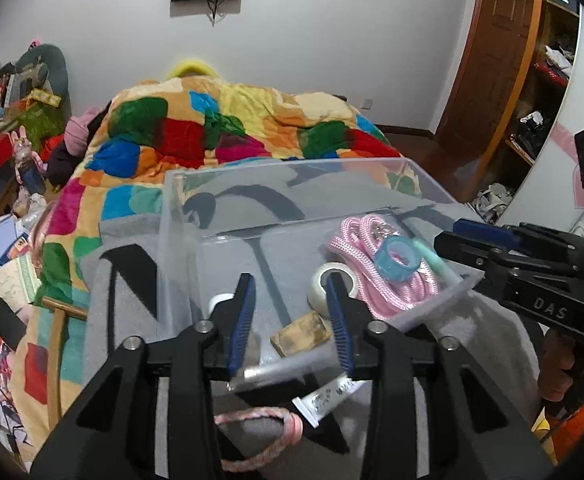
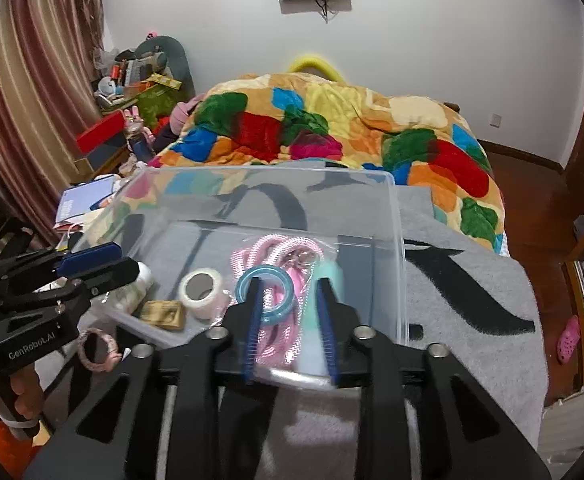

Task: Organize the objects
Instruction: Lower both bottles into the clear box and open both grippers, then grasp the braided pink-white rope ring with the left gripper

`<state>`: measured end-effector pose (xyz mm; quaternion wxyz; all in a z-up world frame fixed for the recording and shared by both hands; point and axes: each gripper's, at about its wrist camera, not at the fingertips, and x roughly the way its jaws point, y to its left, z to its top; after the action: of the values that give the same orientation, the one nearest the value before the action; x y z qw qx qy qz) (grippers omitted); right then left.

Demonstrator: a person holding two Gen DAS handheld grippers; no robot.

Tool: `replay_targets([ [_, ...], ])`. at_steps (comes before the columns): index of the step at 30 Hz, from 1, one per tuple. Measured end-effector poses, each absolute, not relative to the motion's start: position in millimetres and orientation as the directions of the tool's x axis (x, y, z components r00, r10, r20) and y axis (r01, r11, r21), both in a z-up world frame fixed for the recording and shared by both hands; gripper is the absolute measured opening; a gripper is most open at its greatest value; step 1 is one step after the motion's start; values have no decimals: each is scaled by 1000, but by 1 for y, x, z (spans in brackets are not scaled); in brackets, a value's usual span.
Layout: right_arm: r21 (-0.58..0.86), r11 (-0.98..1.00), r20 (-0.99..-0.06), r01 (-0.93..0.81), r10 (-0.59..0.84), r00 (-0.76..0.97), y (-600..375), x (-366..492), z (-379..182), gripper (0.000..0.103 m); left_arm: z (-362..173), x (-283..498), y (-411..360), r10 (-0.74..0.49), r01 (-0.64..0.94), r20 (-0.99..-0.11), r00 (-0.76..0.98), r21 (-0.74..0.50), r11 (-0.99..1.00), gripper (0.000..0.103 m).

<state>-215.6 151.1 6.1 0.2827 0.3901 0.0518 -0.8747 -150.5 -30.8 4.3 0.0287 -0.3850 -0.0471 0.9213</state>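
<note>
your two grippers at the clear bin [image 1: 180,216]
left gripper [image 1: 290,320] and right gripper [image 2: 290,320] both spread, empty; pink rope [image 2: 288,252] at 12 o'clock.

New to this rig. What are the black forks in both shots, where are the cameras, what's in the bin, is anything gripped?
The black forks are handheld two-finger grippers, one per hand, no robot arm. Each carries a fisheye camera looking forward along its own blue-padded fingers.

The left wrist view shows the left gripper up front and the right gripper entering from the side. The right wrist view shows the right gripper, with the left gripper at its side.

Both point into a clear plastic storage bin standing on a grey blanket on a bed. Inside lie a coiled pink rope, a blue tape ring, a white tape roll, a small tan block and a pale mint-green object I cannot identify. A pink braided loop and a small white tube lie outside.

Both grippers are open, holding nothing.
</note>
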Motion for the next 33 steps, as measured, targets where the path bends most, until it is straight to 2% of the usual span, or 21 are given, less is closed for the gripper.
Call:
replay_targets([
  [3,105,-823,-677,559,-471,-566,151,-198,20,41,16,-137,-30,80,-21,-682,-727,-94,-995,43],
  [8,87,-782,-641,616,-518,-566,149,-165,35,41,32,-113,-33,51,-16,-646,-761,-60,-998,55],
  [12,87,-751,-651,654,-540,-533,144,-147,31,41,32,-97,-41,39,-11,-643,-765,-47,-999,57],
  [17,73,-726,-693,684,-530,-488,132,-129,8,42,14,-82,-49,23,-3,-680,-733,-30,-1000,58],
  [26,57,-639,-767,767,-520,-376,95,-130,-26,56,-39,-80,-65,-8,32,-783,-622,-15,-999,58],
  [29,41,-610,-787,792,-508,-351,80,-132,-32,56,-50,-83,-70,3,40,-799,-602,-34,-999,58],
  [32,-16,-584,-808,812,-471,-355,64,-133,-38,57,-56,-83,-70,2,37,-801,-599,-30,-999,47],
  [33,-36,-571,-814,820,-459,-356,59,-134,-40,57,-56,-82,-70,0,36,-796,-605,-27,-999,40],
])
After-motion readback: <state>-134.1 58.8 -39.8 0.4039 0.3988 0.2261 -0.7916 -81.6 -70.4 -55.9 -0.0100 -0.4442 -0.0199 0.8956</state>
